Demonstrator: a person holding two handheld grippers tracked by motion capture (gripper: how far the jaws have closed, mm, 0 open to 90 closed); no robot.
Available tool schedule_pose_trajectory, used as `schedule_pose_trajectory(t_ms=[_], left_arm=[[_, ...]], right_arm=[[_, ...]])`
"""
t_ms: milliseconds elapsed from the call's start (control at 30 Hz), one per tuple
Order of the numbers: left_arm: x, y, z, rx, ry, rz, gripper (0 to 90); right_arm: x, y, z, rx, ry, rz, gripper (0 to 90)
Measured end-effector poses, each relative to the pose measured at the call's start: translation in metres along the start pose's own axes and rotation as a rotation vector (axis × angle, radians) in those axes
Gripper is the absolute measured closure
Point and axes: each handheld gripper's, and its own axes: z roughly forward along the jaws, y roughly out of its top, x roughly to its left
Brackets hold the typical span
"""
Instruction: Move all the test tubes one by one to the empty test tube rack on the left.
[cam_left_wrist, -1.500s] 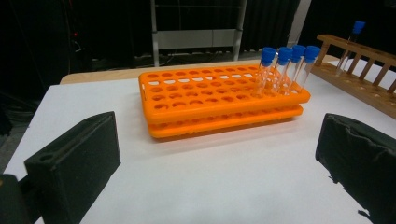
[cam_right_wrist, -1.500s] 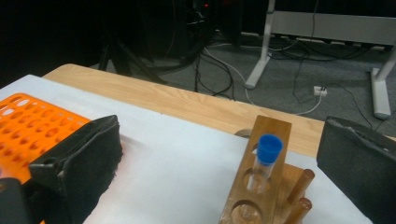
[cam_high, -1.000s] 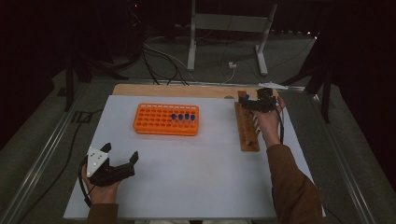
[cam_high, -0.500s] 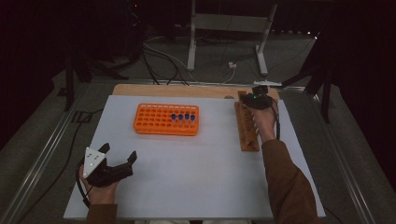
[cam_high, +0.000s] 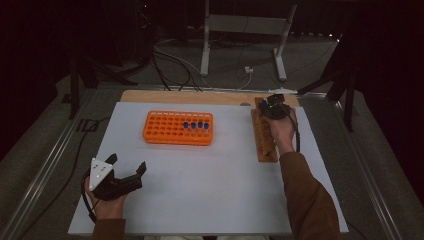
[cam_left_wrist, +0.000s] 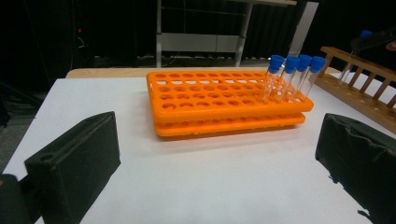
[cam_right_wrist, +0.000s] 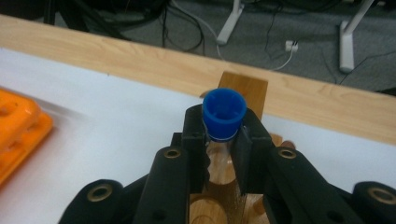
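Tube: a clear, round test tube (cam_right_wrist: 223, 140) with a smooth blue screw cap is seen upright at the far end of the wooden rack, at about 2 o'clock on the table.
Right gripper: the right gripper (cam_right_wrist: 224, 135) is clamped on the tube just under its cap; the black jaws have just been closing, with the tube between them. In the high view it (cam_high: 274, 106) is held over the rack's far end.
Wooden rack: a long, narrow rack (cam_high: 263, 136) of pale brown wood with round holes is laid lengthwise at 3 o'clock.
Orange rack: a flat, rectangular plastic rack (cam_high: 177, 128) with a grid of round holes is set at 11 o'clock; four blue-capped tubes (cam_left_wrist: 293, 74) are stood in a row near its right end.
Left gripper: the left gripper (cam_high: 125, 170) is held at 7 o'clock, well apart from both racks, its padded black jaws spread wide with nothing between them.
Table: a smooth white sheet (cam_high: 210, 190) is laid over a wooden top.
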Motion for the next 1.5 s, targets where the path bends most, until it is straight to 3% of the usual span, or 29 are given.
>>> schedule_pose_trajectory(t_ms=[733,1167,1500], left_arm=[[-0.001,-0.001,0.002,0.007,0.006,0.005,0.8],[-0.002,-0.003,0.006,0.018,0.004,0.004,0.8],[-0.005,-0.004,0.009,0.034,0.007,0.023,0.8]], right_arm=[[0.004,0.024,-0.047,-0.165,-0.002,-0.036,77.0],[0.02,0.014,-0.069,-0.204,0.095,-0.062,76.9],[0.023,-0.004,-0.088,-0.246,0.174,-0.04,76.9]])
